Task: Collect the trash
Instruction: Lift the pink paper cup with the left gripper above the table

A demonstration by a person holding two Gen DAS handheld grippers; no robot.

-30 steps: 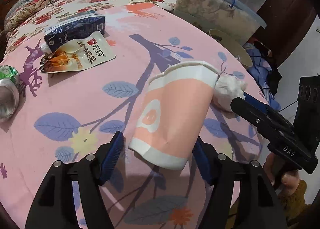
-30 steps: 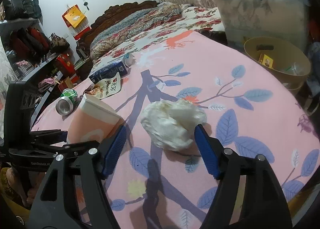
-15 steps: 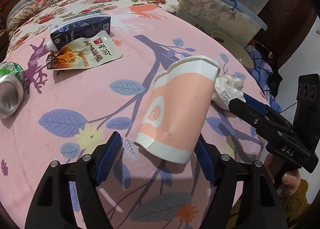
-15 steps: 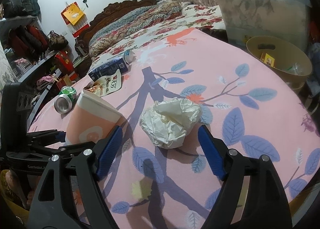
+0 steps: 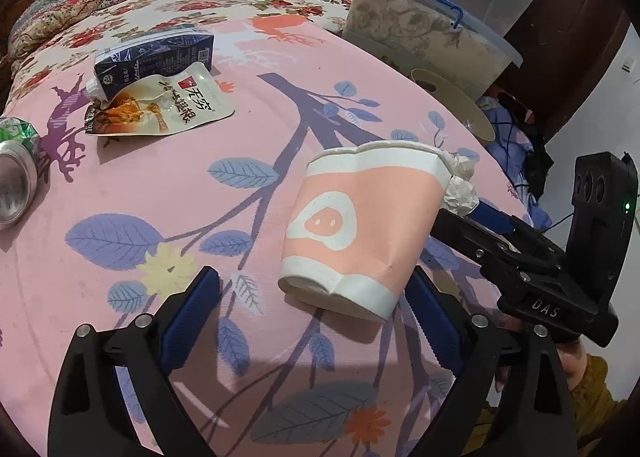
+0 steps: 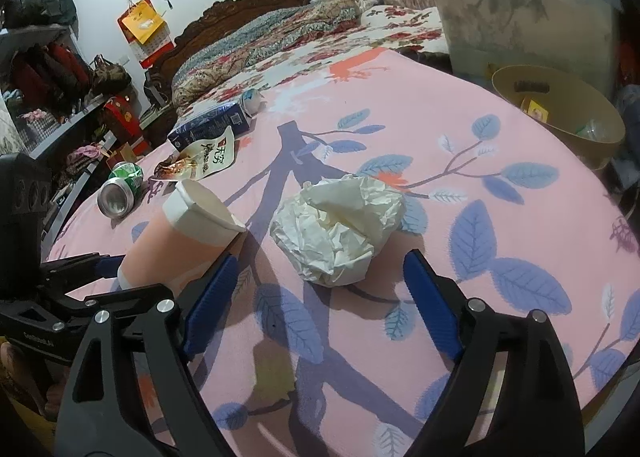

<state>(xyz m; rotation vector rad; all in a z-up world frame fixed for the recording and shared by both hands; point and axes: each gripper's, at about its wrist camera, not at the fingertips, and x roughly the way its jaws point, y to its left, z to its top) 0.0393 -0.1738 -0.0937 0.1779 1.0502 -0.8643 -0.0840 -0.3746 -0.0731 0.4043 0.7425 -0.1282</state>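
Observation:
A dented pink paper cup stands on the pink leaf-print cloth. It also shows in the right wrist view. My left gripper is open just in front of the cup, its pads apart from it. A crumpled white tissue ball lies right of the cup and peeks from behind it in the left wrist view. My right gripper is open just short of the tissue. A snack pouch, a dark blue carton and a crushed can lie farther back.
A tan bin holding some trash stands past the cloth's right edge. Clear lidded storage tubs stand behind it. A bed with floral covers lies at the back. Shelves of bags line the left wall.
Both grippers have drawn back a little and opened wider. The cup and the tissue now sit ahead of the pads instead of between them.

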